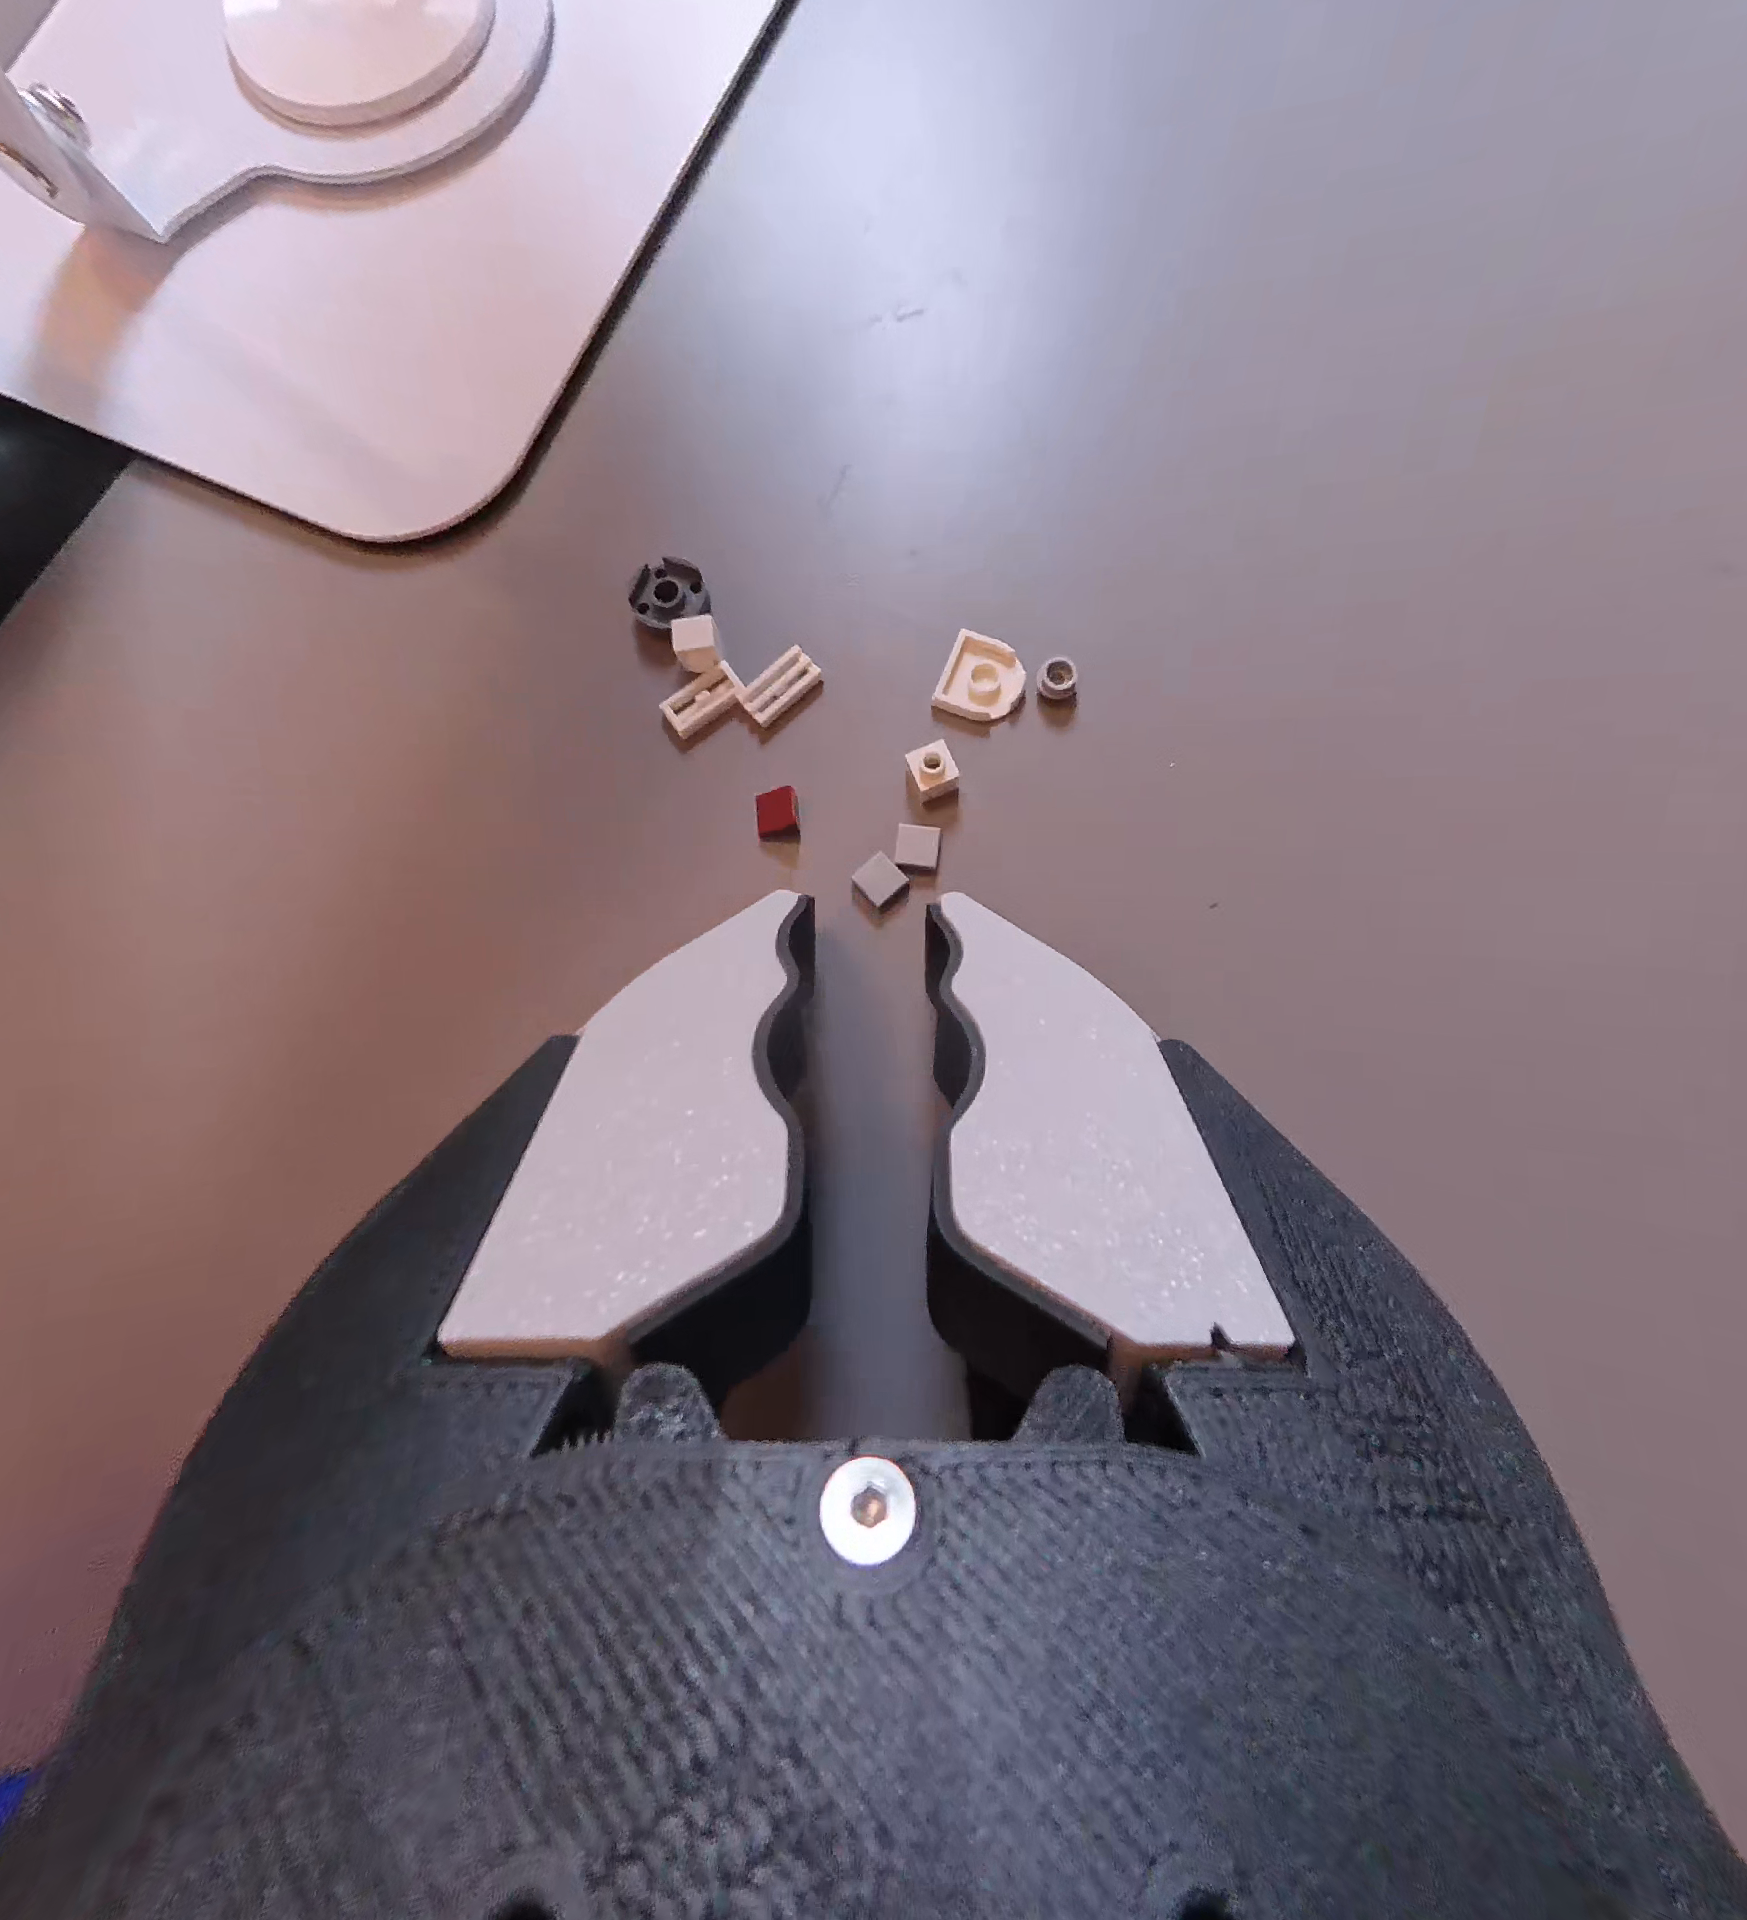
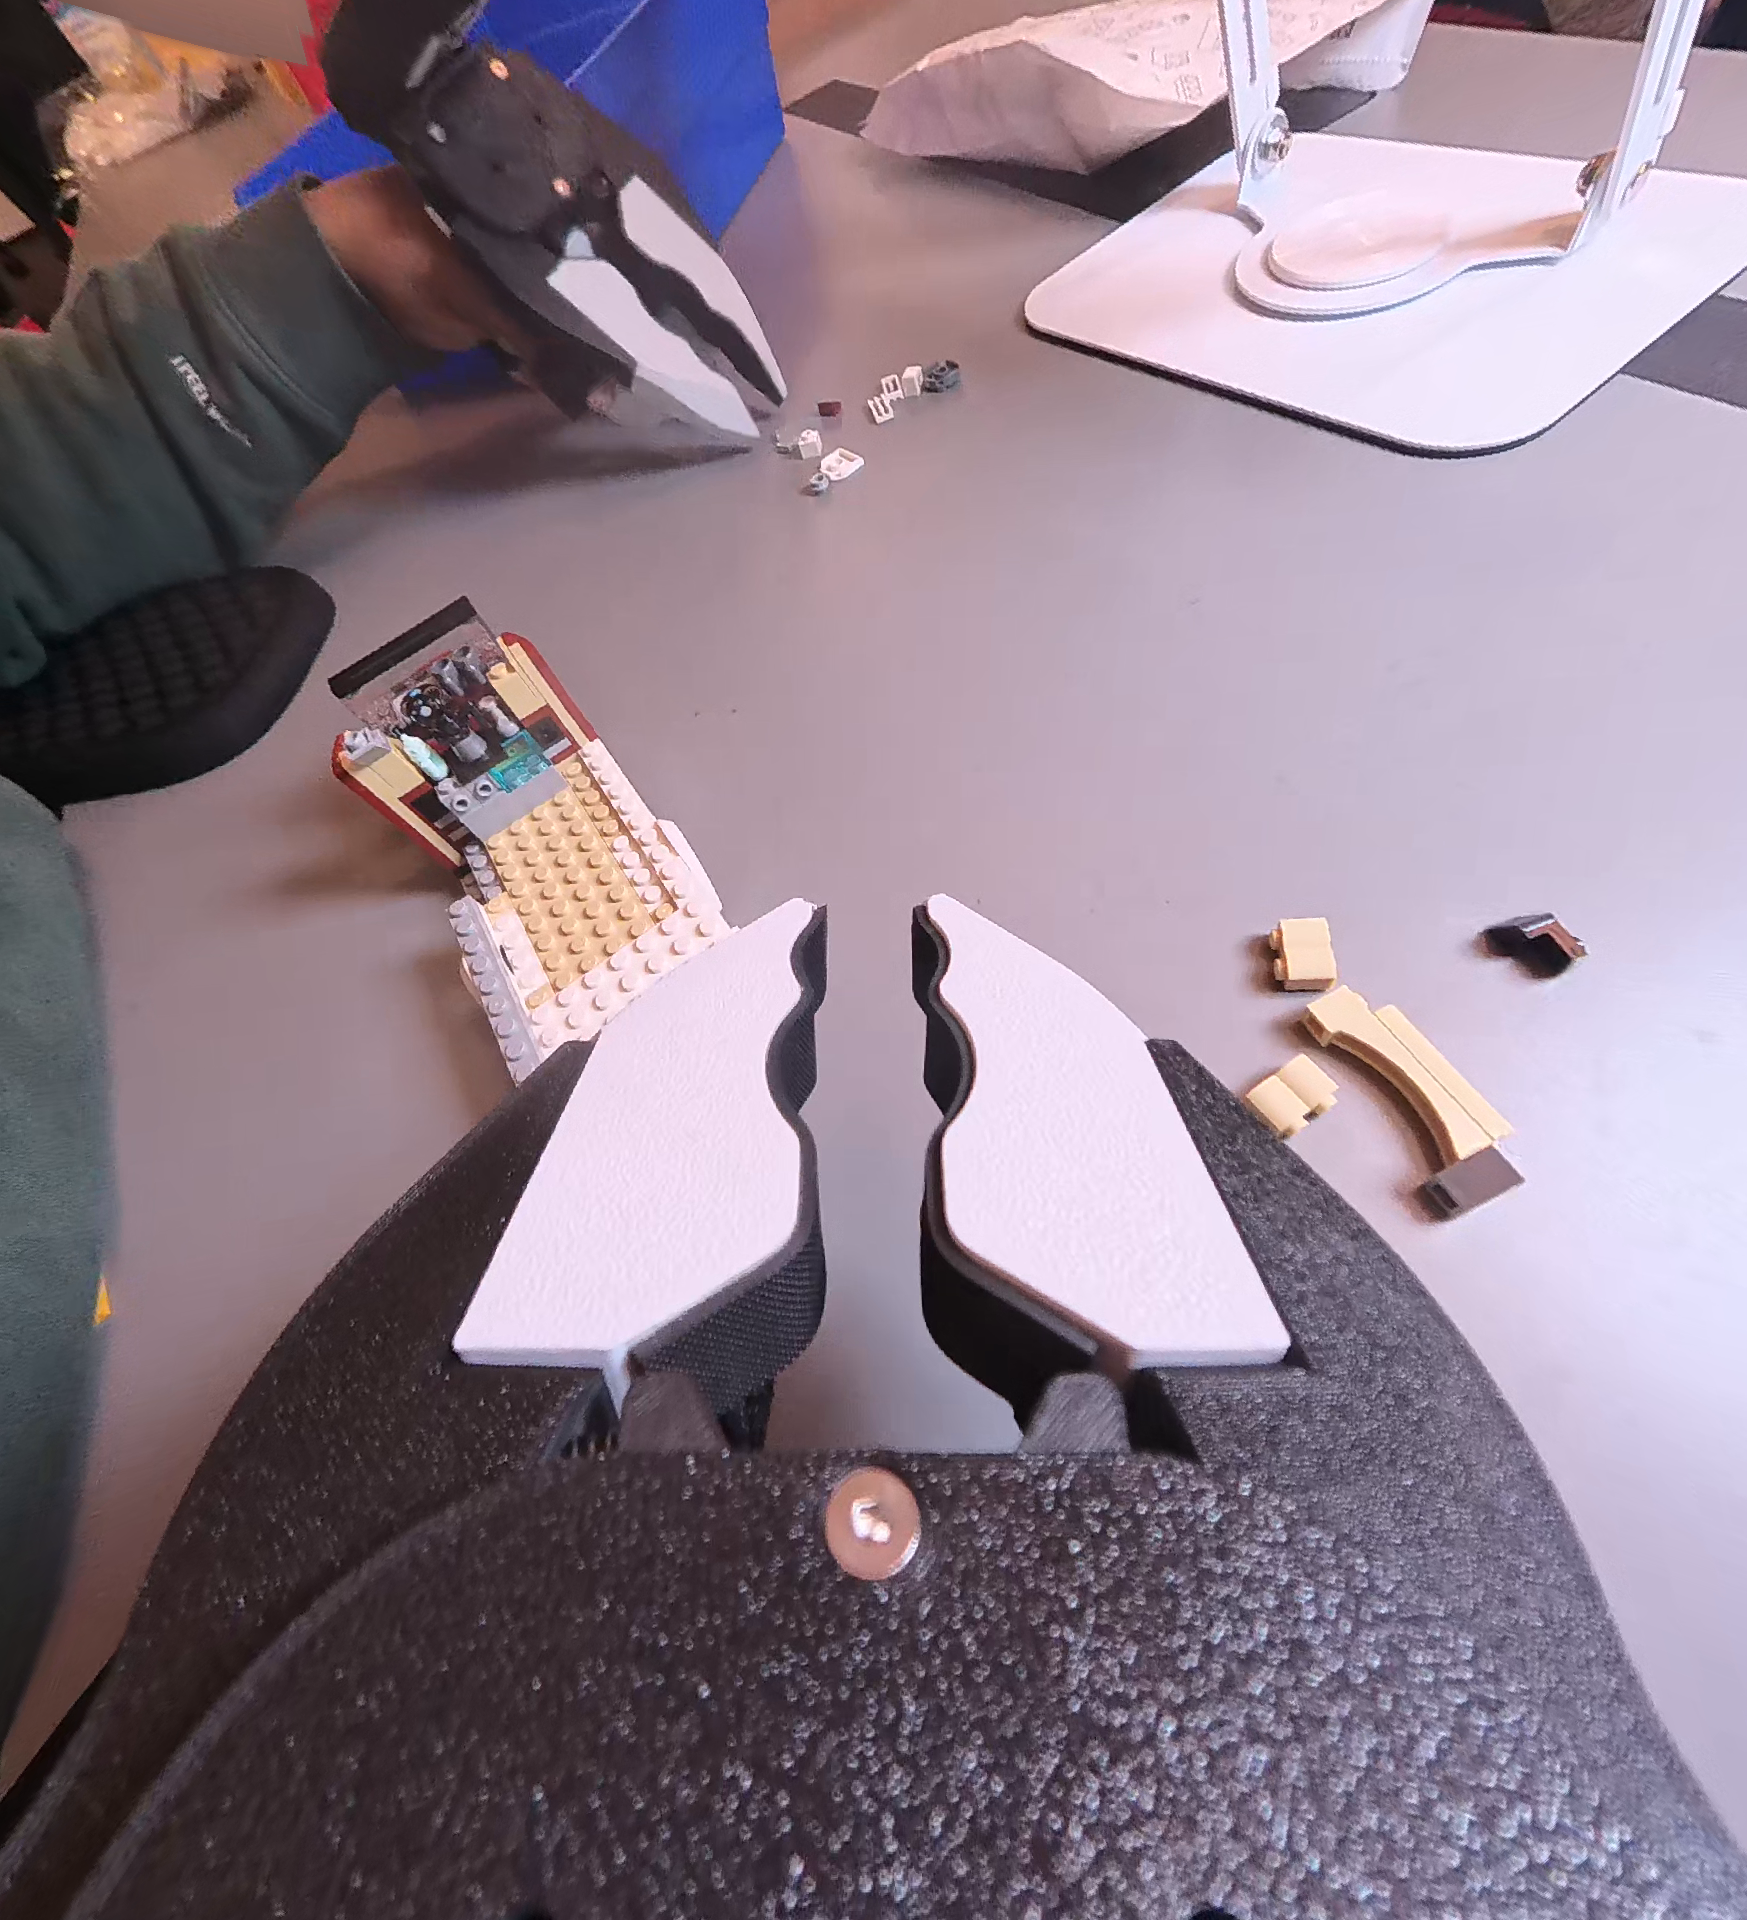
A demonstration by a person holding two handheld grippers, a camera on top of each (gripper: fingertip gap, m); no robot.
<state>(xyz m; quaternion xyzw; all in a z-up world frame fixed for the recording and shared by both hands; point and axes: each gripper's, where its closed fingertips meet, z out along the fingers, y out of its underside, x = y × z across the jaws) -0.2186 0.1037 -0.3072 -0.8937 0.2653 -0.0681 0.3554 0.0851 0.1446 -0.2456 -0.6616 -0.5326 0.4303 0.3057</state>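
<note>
A: What fills most of each frame?

B: The grey table [image 2: 1108, 665]. On it, in the upper right of the right wrist view, sits a white stand base [image 2: 1420, 312]; the same base takes the upper left of the left wrist view.

A: Next in size?

B: A partly built brick model [image 2: 547, 883], tan and white studs with a dark red edge, left of centre in the right wrist view. The right gripper [image 2: 869, 920] hovers just beside its near end, jaws spread with bare table showing between them, pinching nothing. The left finger overlaps the model's white corner in the picture; whether they touch I cannot tell.

A: And to the right of that gripper?

B: Loose tan pieces [image 2: 1388, 1060], curved and blocky, near the middle right edge, with a small black piece [image 2: 1534, 940] beyond them.

A: The other gripper?

B: The left gripper [image 1: 869, 909] has its jaws apart and empty. Just beyond its tips lie two flat grey tiles [image 1: 898, 862], touching at a corner. A dark red tile [image 1: 775, 810] is up and to the left, and a cream single-stud plate [image 1: 931, 771] is above the grey tiles. Higher still are two cream grille pieces [image 1: 739, 691], a rounded cream plate [image 1: 978, 675] and a tiny grey round stud [image 1: 1058, 678].
</note>
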